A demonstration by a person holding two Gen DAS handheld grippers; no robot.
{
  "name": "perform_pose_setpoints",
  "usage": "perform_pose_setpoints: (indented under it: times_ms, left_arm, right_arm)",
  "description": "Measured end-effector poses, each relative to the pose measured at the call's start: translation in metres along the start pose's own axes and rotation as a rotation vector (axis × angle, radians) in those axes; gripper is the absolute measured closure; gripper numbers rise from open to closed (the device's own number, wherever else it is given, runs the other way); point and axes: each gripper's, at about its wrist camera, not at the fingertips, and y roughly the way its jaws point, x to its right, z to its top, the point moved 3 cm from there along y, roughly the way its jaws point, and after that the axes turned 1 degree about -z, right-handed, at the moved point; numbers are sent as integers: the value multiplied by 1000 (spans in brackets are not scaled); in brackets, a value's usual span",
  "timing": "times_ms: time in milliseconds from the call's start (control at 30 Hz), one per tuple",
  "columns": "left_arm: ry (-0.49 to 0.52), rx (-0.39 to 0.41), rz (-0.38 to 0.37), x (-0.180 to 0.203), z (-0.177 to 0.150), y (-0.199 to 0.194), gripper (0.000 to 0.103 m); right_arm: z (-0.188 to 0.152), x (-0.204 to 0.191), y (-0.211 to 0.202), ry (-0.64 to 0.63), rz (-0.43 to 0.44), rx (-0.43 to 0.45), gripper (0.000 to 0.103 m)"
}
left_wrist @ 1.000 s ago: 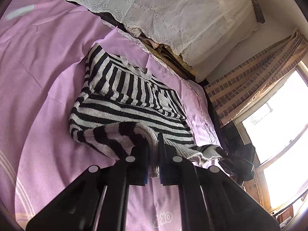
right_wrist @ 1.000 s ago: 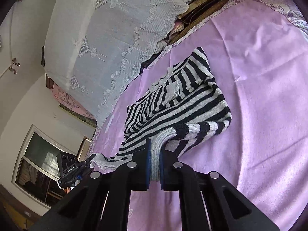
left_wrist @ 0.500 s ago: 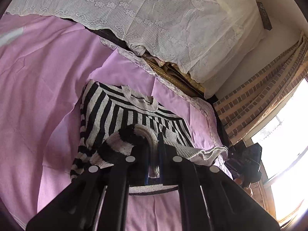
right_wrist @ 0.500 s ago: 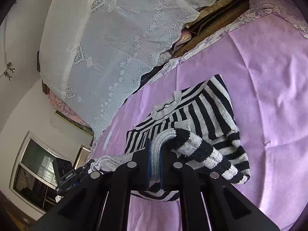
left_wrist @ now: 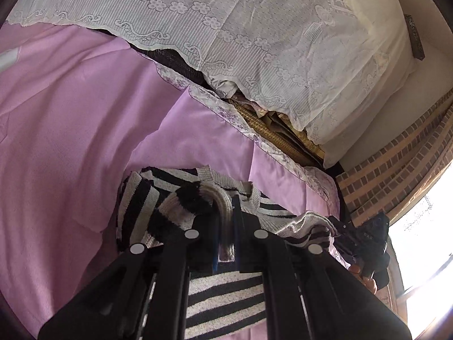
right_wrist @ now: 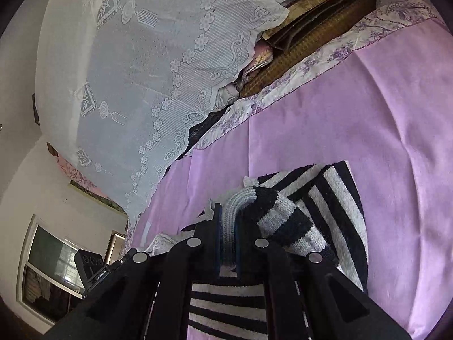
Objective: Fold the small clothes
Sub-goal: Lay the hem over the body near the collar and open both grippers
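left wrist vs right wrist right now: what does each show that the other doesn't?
Left wrist only: the brick-patterned curtain beside a bright window, and the left gripper shut on a grey ribbed edge of the striped sweater.

Right wrist only: a dark-framed window low on the far wall, and the right gripper shut on its own ribbed edge.

Both: the striped sweater bunched over the pink bedsheet, the white lace cover behind it, and the other gripper at the frame's edge.
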Motion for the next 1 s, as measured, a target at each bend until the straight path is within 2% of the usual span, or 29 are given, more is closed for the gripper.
perform_pose_setpoints:
  times_ms: [133, 167, 200, 300, 367, 433, 467, 500, 567, 667, 767, 833, 933, 1000]
  left_arm:
    - [-32, -18, 26, -24, 5, 30, 96]
    - [-44, -23, 38, -32, 5, 36, 94]
    - [-65, -33, 52, -41, 3, 42, 91]
    - [-142, -71, 54, -63, 0, 51, 86]
    - [-156, -57, 25, -63, 2, 44, 83]
    - [-107, 1, 79, -53, 7, 29, 59]
    - [-74, 38, 124, -46, 9, 20, 38]
    - [-41, 68, 155, -37, 9, 12, 33]
    - [28, 64, 125, -14, 7, 9, 31]
    - [110, -4, 57, 24, -7, 28, 22]
    - [162, -87, 88, 47, -24, 67, 20]
    - [138, -127, 98, 43, -31, 91, 20]
    - [62, -168, 142, 12, -29, 110, 22]
    - [5, -166, 102, -8, -20, 110, 31]
  right_arm:
    - [12, 16, 35, 26, -22, -17, 95]
    - [14, 21, 43, 22, -24, -27, 92]
    - [15, 29, 49, 32, -28, -35, 89]
    - [13, 58, 56, 124, -46, -47, 65]
    - [18, 66, 44, 153, -28, -6, 63]
    - [22, 65, 26, 148, -29, 58, 62]
    - [23, 60, 18, 130, -30, 90, 62]
    - [23, 53, 12, 100, -31, 110, 62]
    - [19, 28, 11, 12, -32, 118, 62]
    - [-3, -19, 35, -154, -19, 51, 62]
    - [-39, -49, 75, -242, -4, -72, 64]
    - [-56, -54, 99, -269, -35, -137, 64]
    - [-58, -35, 119, -255, -99, -164, 67]
    - [-45, -12, 126, -213, -143, -149, 77]
